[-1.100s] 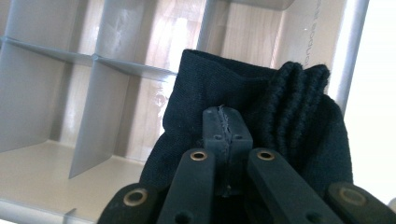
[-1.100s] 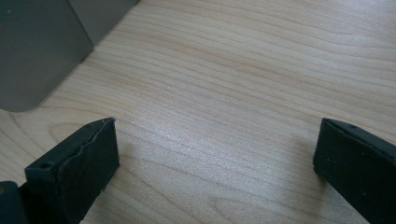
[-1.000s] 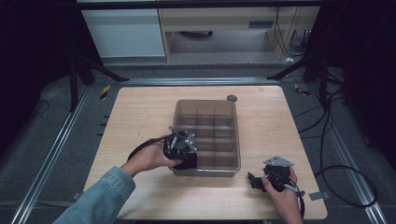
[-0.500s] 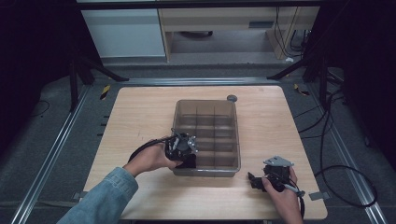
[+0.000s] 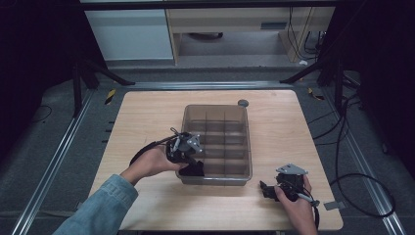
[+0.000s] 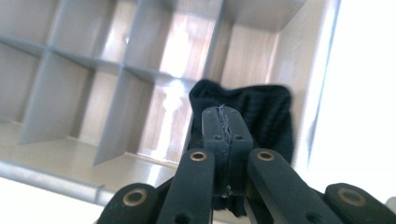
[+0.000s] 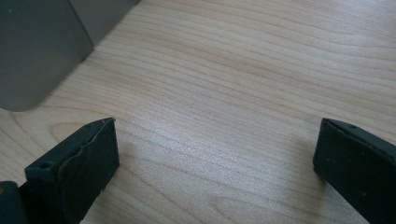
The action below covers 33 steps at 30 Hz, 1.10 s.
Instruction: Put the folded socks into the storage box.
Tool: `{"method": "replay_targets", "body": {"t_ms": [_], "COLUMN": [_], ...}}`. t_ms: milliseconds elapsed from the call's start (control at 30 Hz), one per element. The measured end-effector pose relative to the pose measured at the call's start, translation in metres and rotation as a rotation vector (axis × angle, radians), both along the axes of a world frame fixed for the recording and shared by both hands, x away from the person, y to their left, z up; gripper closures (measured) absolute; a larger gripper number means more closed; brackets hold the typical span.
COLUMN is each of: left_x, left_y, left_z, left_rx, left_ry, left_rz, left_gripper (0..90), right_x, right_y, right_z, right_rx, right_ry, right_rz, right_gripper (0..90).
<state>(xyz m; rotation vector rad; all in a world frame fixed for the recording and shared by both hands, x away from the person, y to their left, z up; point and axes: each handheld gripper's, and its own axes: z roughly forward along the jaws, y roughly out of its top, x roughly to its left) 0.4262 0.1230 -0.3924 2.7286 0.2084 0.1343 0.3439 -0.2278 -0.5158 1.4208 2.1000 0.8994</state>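
A clear plastic divided bin (image 5: 247,147) stands in the middle of the wooden table. My left gripper (image 5: 188,164) reaches over the bin's near left corner. In the left gripper view its jaws are pressed together (image 6: 223,122) with a black cloth (image 6: 268,116) bunched at their tips, above the corner compartment. That black cloth (image 5: 192,169) shows dark at the bin's near left corner in the high view. My right gripper (image 5: 266,190) rests low on the table to the right of the bin, jaws wide apart (image 7: 215,154) over bare wood, holding nothing.
A small dark round disc (image 5: 242,103) lies by the bin's far right corner. The bin's grey corner (image 7: 37,51) sits just ahead and left of the right gripper. Cables (image 5: 362,196) trail off the table's right side. Metal rails flank the table.
The left hand and its gripper have lifted a little at the bin's near left corner. The right hand has not moved.
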Motion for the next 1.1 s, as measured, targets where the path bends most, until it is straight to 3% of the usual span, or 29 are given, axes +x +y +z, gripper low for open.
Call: {"method": "replay_targets", "body": {"t_ms": [67,267,400,533,900,1100], "left_x": [-0.003,-0.012,-0.016,-0.015,-0.006,-0.006], "left_y": [0.002,0.0,-0.01,-0.015,-0.015,-0.014], "left_z": [0.008,0.012,-0.004,-0.017,-0.032,-0.03], "left_rx": [-0.031,-0.051,0.01,0.051,0.052,0.048], "left_ry": [0.003,0.008,-0.001,-0.008,0.018,0.015], "left_rz": [-0.01,-0.028,-0.049,-0.037,0.001,0.002], "left_gripper": [89.7,88.8,87.9,89.5,89.8,89.7], "right_x": [0.0,0.0,0.0,0.0,0.0,0.0], "right_y": [0.0,0.0,0.0,0.0,0.0,0.0], "right_z": [0.0,0.0,0.0,0.0,0.0,0.0], "right_rx": [0.0,0.0,0.0,0.0,0.0,0.0], "right_ry": [-0.001,0.0,0.0,0.0,0.0,0.0], "right_rz": [0.0,0.0,0.0,0.0,0.0,0.0], "right_gripper": [0.5,0.5,0.5,0.5,0.5,0.5]}}
